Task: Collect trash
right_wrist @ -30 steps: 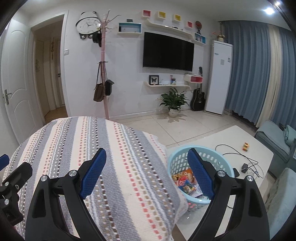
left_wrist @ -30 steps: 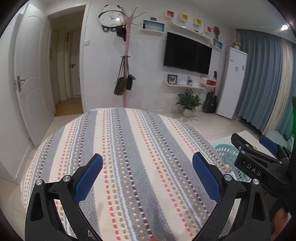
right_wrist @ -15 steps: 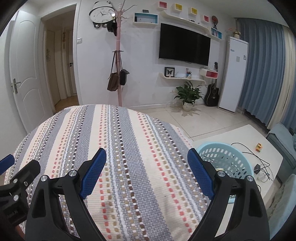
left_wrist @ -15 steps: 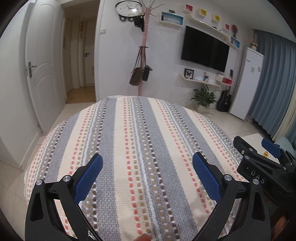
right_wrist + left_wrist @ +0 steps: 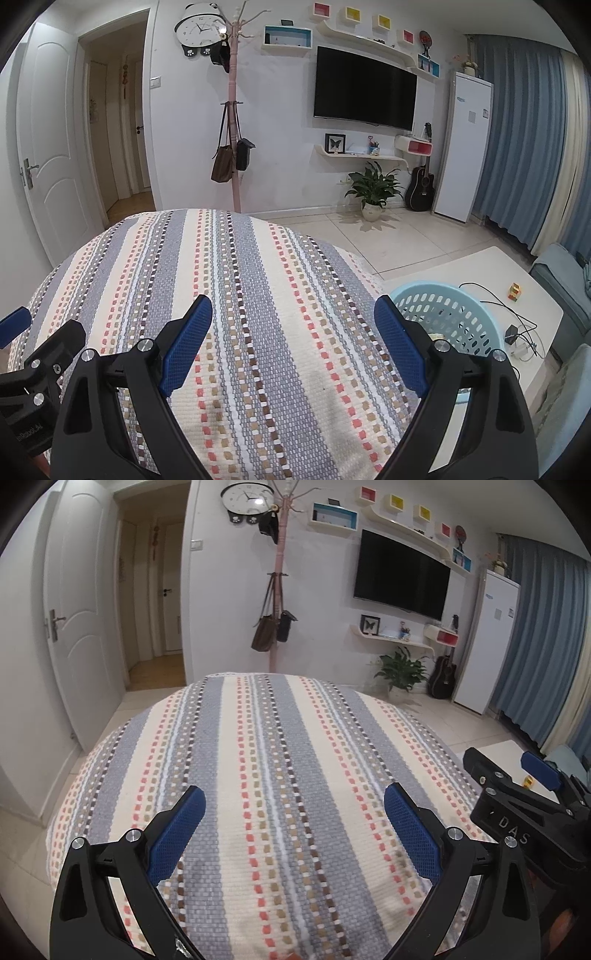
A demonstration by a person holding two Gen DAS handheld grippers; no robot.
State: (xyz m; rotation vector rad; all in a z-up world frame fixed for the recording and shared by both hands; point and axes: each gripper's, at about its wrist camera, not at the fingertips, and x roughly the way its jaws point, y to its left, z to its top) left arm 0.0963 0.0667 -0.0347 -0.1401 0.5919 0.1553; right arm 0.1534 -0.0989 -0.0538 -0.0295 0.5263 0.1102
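A striped woven cover [image 5: 236, 314] fills the near ground. On the far wall hang a television [image 5: 364, 94] and a panda clock [image 5: 197, 31], with a pink coat stand [image 5: 232, 110] carrying bags between them. A potted plant [image 5: 373, 188] and a guitar [image 5: 421, 188] stand on the floor to the right, beside a white cabinet [image 5: 465, 147] and blue curtains [image 5: 524, 147]. A white door [image 5: 48, 147] is at far left.

Black tool [image 5: 293, 829], blue pads [image 5: 176, 834], silver screws

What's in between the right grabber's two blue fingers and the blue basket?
Only striped cloth. In the right wrist view, the right gripper hangs open over it, and the blue basket sits just past the cloth's right edge.
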